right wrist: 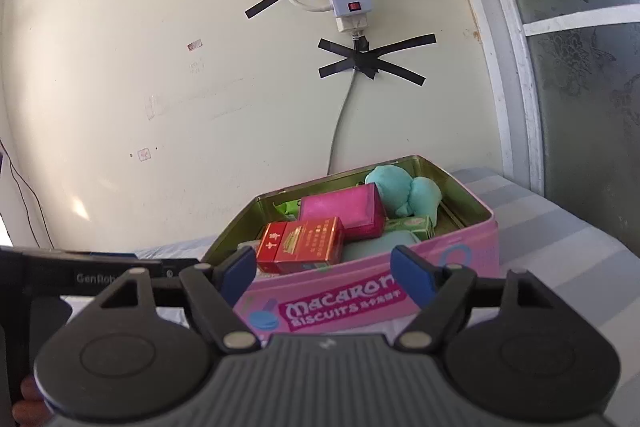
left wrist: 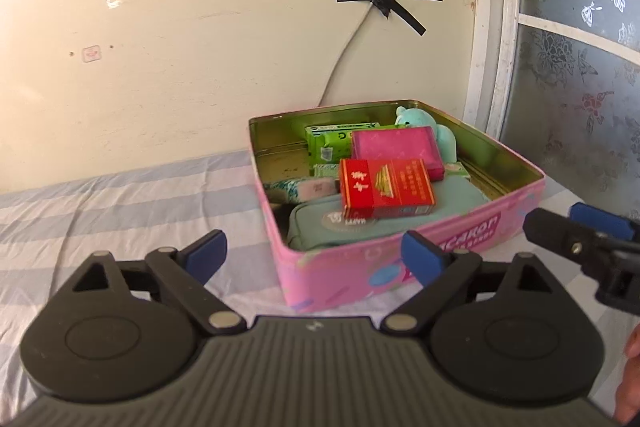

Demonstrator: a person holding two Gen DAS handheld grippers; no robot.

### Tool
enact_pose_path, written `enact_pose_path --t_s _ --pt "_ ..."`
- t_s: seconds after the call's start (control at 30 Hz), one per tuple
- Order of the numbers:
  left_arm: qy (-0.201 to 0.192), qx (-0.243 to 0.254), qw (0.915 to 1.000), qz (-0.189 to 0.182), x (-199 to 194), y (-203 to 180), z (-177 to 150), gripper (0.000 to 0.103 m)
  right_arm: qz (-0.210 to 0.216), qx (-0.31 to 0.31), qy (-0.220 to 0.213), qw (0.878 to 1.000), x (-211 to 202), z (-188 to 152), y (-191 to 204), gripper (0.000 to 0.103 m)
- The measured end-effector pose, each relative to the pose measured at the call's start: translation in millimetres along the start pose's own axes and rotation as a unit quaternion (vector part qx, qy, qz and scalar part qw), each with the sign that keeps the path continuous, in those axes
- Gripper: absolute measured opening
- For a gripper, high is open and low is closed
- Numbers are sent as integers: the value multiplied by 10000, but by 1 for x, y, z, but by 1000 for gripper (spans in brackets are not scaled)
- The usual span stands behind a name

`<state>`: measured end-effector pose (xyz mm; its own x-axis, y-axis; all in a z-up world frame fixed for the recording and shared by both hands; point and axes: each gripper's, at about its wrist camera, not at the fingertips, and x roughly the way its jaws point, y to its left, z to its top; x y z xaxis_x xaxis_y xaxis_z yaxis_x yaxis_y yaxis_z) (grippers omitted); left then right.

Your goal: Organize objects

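Your left gripper point(left wrist: 314, 253) fills the bottom of its own view, jaws spread wide with nothing between them, just short of the pink rectangular "Macaron Biscuits" tin point(left wrist: 460, 239), which sits lidless on the blue-and-white striped bed sheet point(left wrist: 120, 203). Your right gripper point(right wrist: 324, 273) stands the same way at the tin's near wall, jaws well apart and empty. No lid shows in either view.

Inside the tin everything is heaped rather than laid flat. A teal zip pouch point(left wrist: 400, 223) lies along the near wall, and a pale teal plush toy point(right wrist: 404, 193) is bunched in the far corner. A magenta flat box point(left wrist: 396, 147) leans in the middle, and the red cigarette-style carton point(left wrist: 386, 193) sits tilted on the pouch, overlapping the magenta box. Green packets point(left wrist: 328, 143) lie behind it, toward the tin's far wall.

Your risks from here:
- Both grippers crowd the tin's near wall, so they could knock each other or shove the tin across the soft sheet.
- A jaw catching the rim could tip the tin.
- The red carton rests on a soft, sloping pouch; a nudge could slide it off or over the rim.
- If a lid must go on, the heap may stand too high.
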<state>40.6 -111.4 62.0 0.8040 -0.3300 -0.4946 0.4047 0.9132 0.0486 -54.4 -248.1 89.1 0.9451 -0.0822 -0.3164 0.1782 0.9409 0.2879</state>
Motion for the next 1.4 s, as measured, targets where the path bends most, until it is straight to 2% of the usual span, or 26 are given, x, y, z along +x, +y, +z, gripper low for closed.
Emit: enact_pose_path --t_s 0.07,0.23,0.37,0.57,0.93,1.4 --pt "35 -4 10000 34 -4 0 -5 99 -7 32 10 10000 -5 -2 3 95" --pt "48 -50 9998 192 -15 1 -16 103 -9 110 102 9999 -14 -10 9 103" --pt "70 -121 9996 239 -22 4 -22 103 106 221 289 9993 -15 -17 14 103" --pt "-10 -174 9990 417 -30 10 -28 103 162 49 222 9996 -23 -20 25 103" --pt "-386 -262 9964 713 -45 17 -24 103 9 206 96 9997 -28 -17 22 103" --pt "-507 -156 9941 946 -50 12 -24 103 -119 420 14 9990 -32 -19 13 103"
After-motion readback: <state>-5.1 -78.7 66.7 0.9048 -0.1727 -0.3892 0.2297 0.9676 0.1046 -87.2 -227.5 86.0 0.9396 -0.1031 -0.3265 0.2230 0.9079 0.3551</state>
